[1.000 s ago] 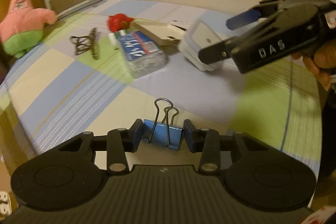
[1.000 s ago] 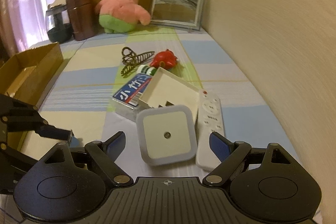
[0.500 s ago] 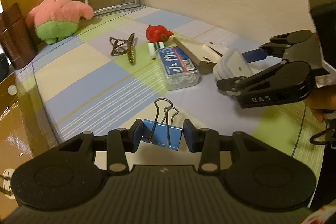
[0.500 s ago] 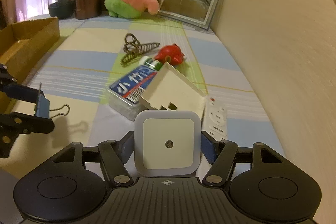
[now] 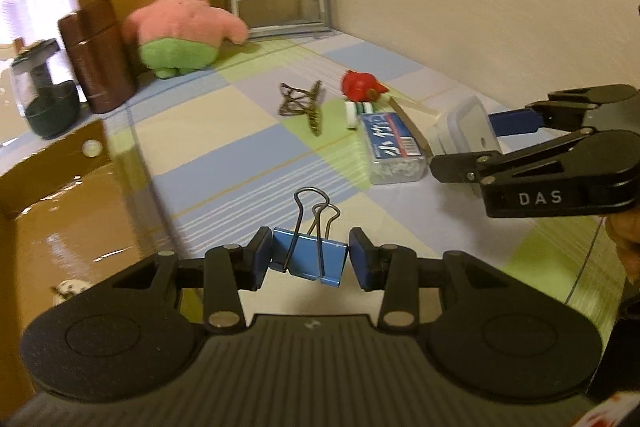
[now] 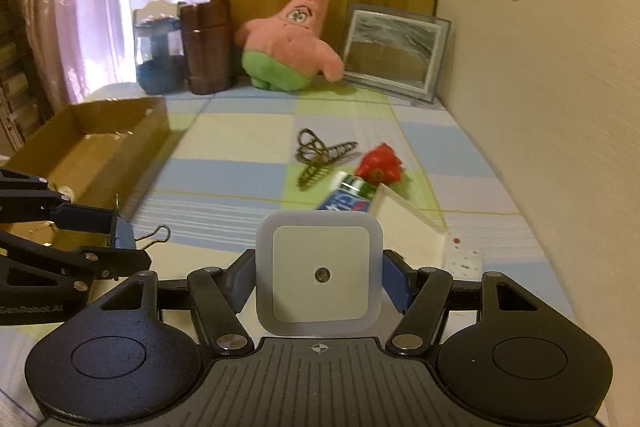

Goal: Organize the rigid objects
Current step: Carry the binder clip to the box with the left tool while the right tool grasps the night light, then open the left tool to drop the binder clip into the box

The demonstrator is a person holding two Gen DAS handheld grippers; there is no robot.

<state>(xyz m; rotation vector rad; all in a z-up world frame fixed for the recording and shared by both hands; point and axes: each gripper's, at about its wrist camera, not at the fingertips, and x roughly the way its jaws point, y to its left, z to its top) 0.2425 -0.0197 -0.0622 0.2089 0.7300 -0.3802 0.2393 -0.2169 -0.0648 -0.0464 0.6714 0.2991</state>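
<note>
Two items are in hand: my left gripper (image 5: 308, 259) is clamped on a blue binder clip (image 5: 310, 261), and my right gripper (image 6: 319, 279) grips the white night light (image 6: 319, 279) by its sides, both lifted off the counter (image 6: 224, 179). The cardboard box (image 6: 92, 143) to the left looks like the drop-off, so I judge the sorting is partly done. Left on the cloth: a hair claw (image 6: 316, 157), red toy (image 6: 378, 163), staple box (image 5: 390, 147), white tray (image 6: 404, 223) and remote (image 6: 464, 257). A plush star (image 6: 292, 43) and picture frame (image 6: 392, 55) stand at the back, clear of my path.
</note>
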